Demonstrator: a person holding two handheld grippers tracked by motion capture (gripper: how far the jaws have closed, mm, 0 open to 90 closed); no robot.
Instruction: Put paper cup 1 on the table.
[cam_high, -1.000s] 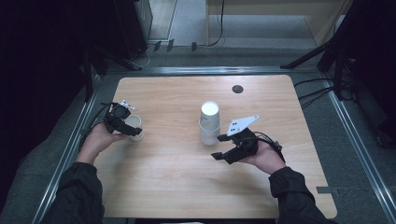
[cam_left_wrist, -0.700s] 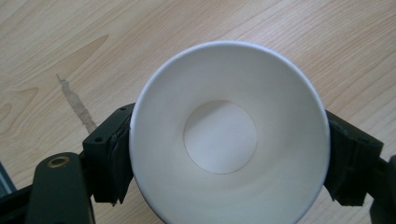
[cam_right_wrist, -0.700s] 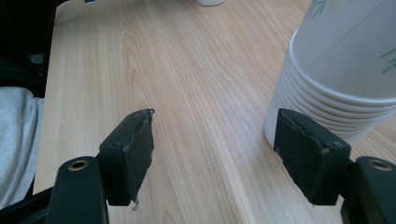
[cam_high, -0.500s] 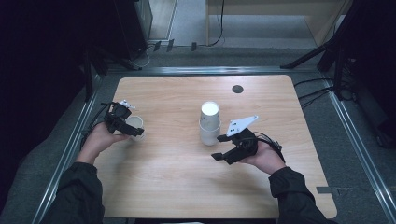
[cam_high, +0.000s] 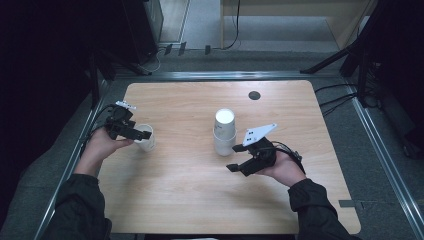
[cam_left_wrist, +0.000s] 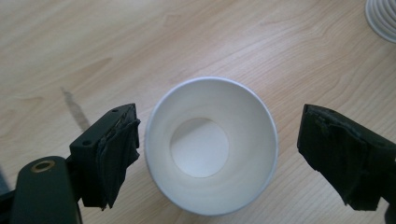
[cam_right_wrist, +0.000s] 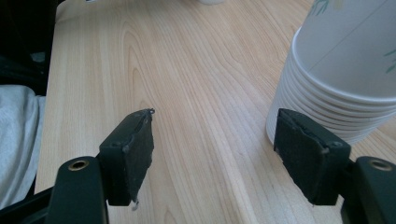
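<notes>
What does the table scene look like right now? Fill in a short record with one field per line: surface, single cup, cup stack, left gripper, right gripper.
surface: wooden table
single cup: white paper cup, upright, mouth up, empty
cup stack: stack of cups, upside down, mid-table
left gripper: left gripper jaws have just been opening; the cup sits between them, pads clear of its rim
right gripper: right gripper open, beside the stack's base, nothing held

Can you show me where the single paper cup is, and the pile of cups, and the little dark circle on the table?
single paper cup (cam_left_wrist: 200, 147): left gripper view, its inside bottom.
pile of cups (cam_high: 224, 116): high view, its flat white top.
little dark circle (cam_high: 254, 95): high view, its middle.
</notes>
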